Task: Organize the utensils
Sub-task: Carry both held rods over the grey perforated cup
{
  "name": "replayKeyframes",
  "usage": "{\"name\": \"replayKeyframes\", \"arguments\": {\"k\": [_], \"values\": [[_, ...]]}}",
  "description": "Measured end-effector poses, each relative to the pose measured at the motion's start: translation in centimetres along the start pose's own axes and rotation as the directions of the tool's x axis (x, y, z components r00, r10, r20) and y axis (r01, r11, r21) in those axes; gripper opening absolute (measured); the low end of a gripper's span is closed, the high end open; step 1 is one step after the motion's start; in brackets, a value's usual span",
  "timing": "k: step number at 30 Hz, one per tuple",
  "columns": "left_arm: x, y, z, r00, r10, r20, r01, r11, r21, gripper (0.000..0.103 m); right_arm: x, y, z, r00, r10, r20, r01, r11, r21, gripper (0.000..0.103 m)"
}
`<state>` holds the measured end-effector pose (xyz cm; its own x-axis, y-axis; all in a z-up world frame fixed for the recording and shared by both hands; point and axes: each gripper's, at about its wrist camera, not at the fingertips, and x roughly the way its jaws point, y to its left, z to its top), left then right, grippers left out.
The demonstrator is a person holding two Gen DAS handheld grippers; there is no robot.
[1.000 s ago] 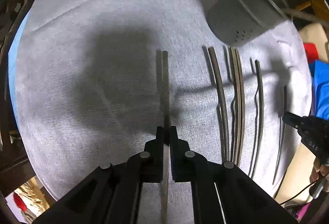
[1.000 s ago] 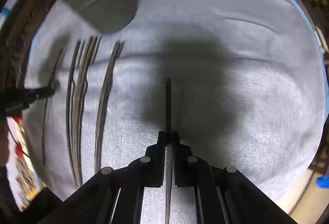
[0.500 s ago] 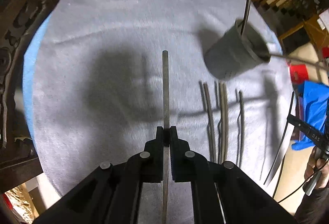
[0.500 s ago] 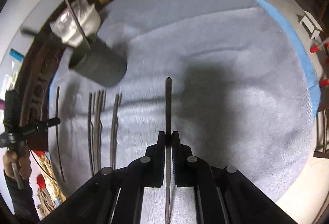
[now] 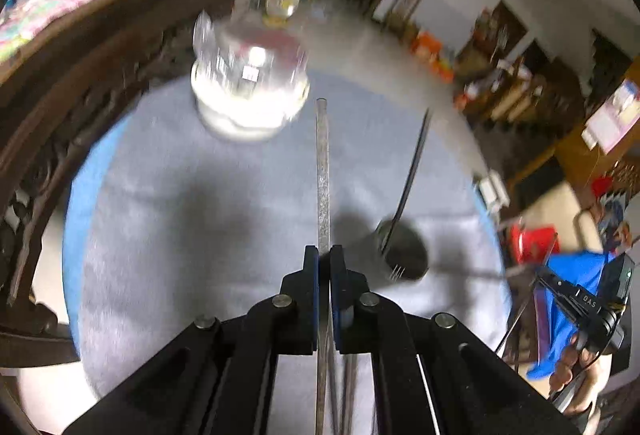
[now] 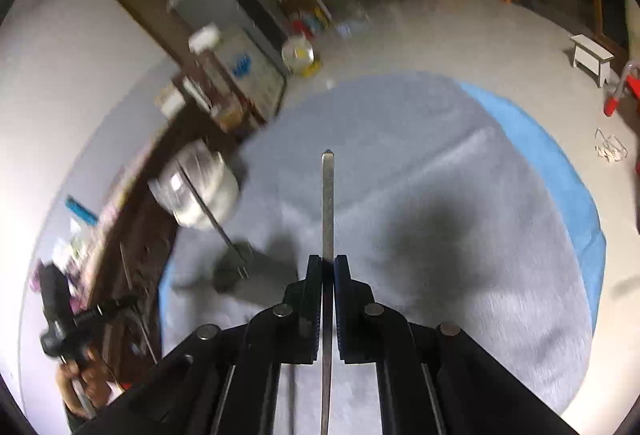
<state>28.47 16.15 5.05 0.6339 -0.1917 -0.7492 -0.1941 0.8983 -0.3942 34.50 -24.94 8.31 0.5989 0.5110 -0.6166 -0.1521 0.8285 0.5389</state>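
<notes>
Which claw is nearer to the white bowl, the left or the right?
Left. The white bowl lies ahead-left of the left claw; from the right claw it sits far left, beyond the cup.

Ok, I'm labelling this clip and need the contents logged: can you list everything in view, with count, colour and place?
Utensil holder: one, dark grey cup, standing on the cloth right of centre.
Fork: one, dark metal, tines down inside the holder, handle leaning out.
Utensil in left fingers: one, silvery flat handle, pointing away over the cloth.
Utensil in right fingers: one, silvery flat handle, pointing away.
Bowl: one, white, under clear wrap, at the far edge of the cloth; blurred.
Cloth: one, grey, over a blue layer, covering the table.
Stool: one, white, on the floor beyond.
Left gripper: black, shut on its utensil.
Right gripper: black, shut on its utensil.
Hand: holding the right gripper, at the right edge.
</notes>
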Motion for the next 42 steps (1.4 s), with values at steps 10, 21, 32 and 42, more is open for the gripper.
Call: {"name": "replayKeyframes", "arguments": {"k": [10, 21, 32, 42], "values": [[-2.5, -4.5, 3.0, 0.951, -0.032, 0.307, 0.031, 0.999, 0.009, 0.005, -1.0, 2.0, 5.5, 0.954, 0.177, 0.241, -0.187, 0.982, 0.021, 0.007], [3.7, -8.4, 5.0, 0.914, -0.044, 0.402, 0.012, 0.997, 0.081, 0.005, 7.2, 6.6, 7.9, 0.931, 0.272, 0.245, -0.261, 0.962, -0.077, 0.007], [8.2, -8.7, 3.9, 0.934, -0.021, 0.357, -0.026, 0.991, 0.128, 0.005, 15.0, 8.1, 5.9, 0.959, 0.261, 0.114, -0.239, 0.956, -0.173, 0.007], [9.5, -8.4, 2.3, 0.946, -0.030, 0.323, -0.024, 0.986, 0.164, 0.005, 16.2, 8.4, 3.7, 0.968, 0.247, 0.036, -0.231, 0.943, -0.241, 0.007]]}}
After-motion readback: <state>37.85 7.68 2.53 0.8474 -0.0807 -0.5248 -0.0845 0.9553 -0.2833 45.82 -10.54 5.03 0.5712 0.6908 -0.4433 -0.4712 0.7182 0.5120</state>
